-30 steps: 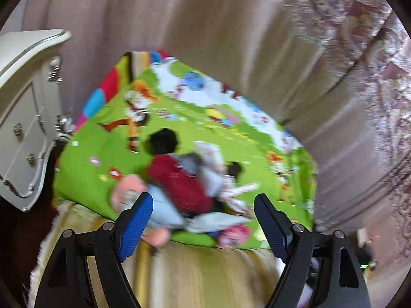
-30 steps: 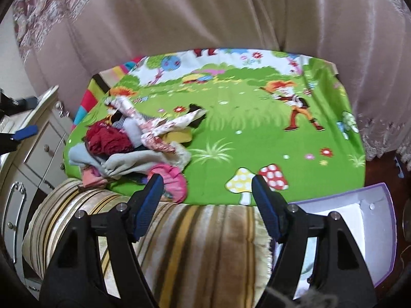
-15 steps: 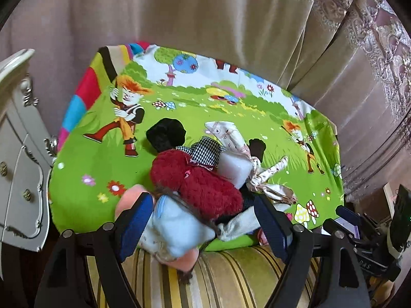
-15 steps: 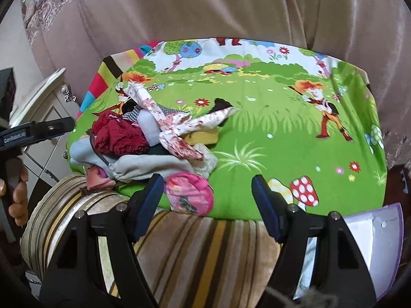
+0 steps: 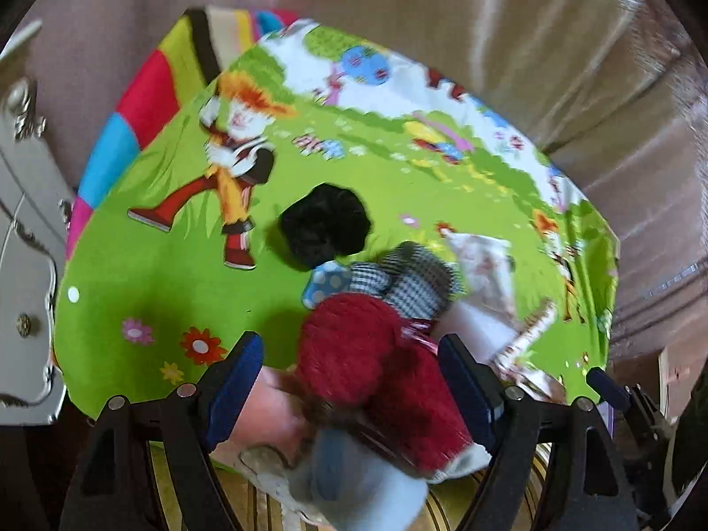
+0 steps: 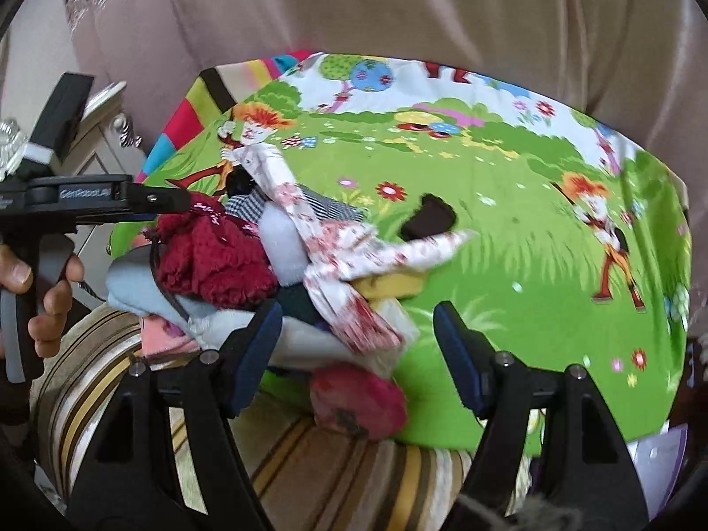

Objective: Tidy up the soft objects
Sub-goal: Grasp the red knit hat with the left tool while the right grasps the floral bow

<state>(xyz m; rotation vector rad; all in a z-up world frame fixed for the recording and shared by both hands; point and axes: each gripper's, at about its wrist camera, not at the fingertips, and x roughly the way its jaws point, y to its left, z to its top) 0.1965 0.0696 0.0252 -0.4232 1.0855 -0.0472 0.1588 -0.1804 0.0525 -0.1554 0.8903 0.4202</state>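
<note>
A pile of soft clothes lies at the near left edge of the green cartoon bedsheet (image 6: pixel 509 265). On top is a dark red knitted piece (image 5: pixel 376 363), also in the right wrist view (image 6: pixel 212 261). Around it lie a checked cloth (image 5: pixel 411 283), a floral white cloth (image 6: pixel 336 239), a pale blue piece (image 5: pixel 354 482), a pink item (image 6: pixel 358 398) and a black item (image 5: pixel 325 223). My left gripper (image 5: pixel 354 380) is open, its jaws straddling the red piece just above it. My right gripper (image 6: pixel 354 349) is open over the pile's right end.
A striped blanket (image 6: pixel 309 464) covers the bed's near edge. A white dresser (image 5: pixel 26 274) stands at the left. Beige curtains (image 6: pixel 398 9) hang behind the bed. A purple-edged box (image 6: pixel 655 460) sits low at the right.
Both grippers have moved forward and down toward the pile. The left one now has the red piece between its open jaws; the right one has closed in on the floral cloth.
</note>
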